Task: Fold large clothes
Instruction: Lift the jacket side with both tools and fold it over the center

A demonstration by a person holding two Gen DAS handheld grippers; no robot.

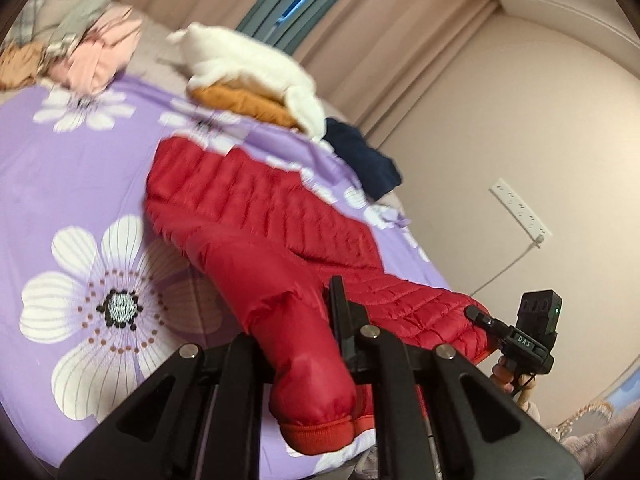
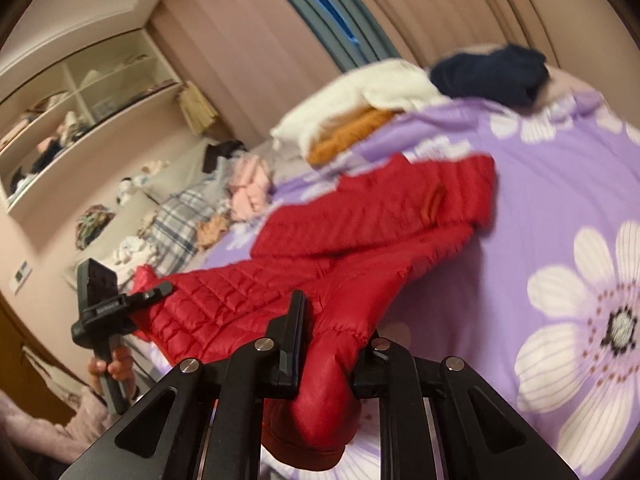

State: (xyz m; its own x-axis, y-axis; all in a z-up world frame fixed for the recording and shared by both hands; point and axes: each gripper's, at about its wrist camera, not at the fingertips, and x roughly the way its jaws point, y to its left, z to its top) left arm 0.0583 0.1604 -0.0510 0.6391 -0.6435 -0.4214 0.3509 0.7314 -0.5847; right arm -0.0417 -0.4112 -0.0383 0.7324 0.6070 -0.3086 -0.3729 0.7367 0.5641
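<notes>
Item: red quilted puffer jacket, far part on the floral bed cover, unfolded. I have each sleeve cuff clamped between fingers: left gripper, right gripper. All folds outstanding.

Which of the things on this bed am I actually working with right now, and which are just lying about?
In the job:
red puffer jacket
left claw, shut on a sleeve
right claw, shut on the other sleeve

Lying about:
white garment
orange garment
navy garment
pink clothes
plaid cloth
</notes>
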